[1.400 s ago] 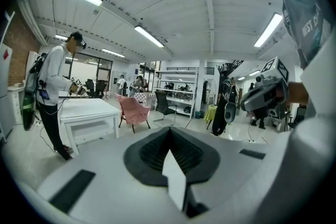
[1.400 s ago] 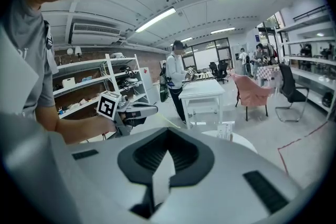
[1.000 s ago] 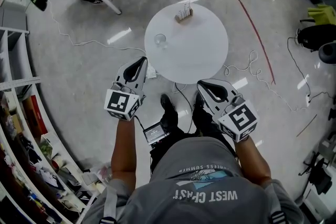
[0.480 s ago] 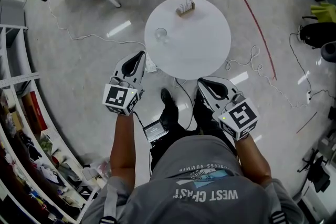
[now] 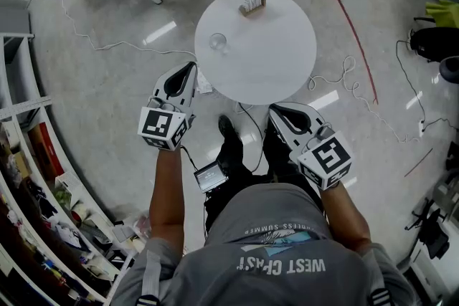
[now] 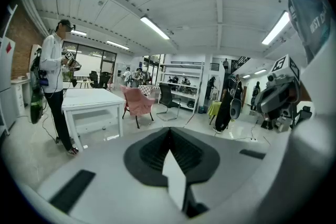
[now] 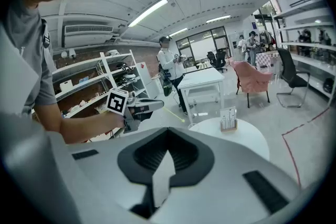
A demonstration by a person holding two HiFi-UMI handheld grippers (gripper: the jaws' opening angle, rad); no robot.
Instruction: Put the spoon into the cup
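1. Dominating the floor ahead of the person is the round white bench (image 5: 276,64). Both tools hang short of its near edge, so this reads as the approach, with nothing picked up yet.
2. Next, the left tool (image 5: 189,71): its own view shows the jaws pressed together on nothing. The right tool (image 5: 277,113) is the same, closed up and empty. One of them should spread its jaws before it reaches over the bench, not at the last instant.
3. At the far edge sits the small wooden holder (image 5: 252,6), with pale upright pieces standing in it. I judge the spoon is among them. A clean pick means pinching high on the handle and lifting straight up, so the holder doesn't tip.
4. Over on the bench's left side stands the clear glass cup (image 5: 218,44), well apart from the holder and nearest the left tool. Bowl-first and slow is the way in, because that glass looks light enough to topple.
5. Smallest of all is the spoon itself, which can't be singled out in any view. The bench's legs are hidden under its top.
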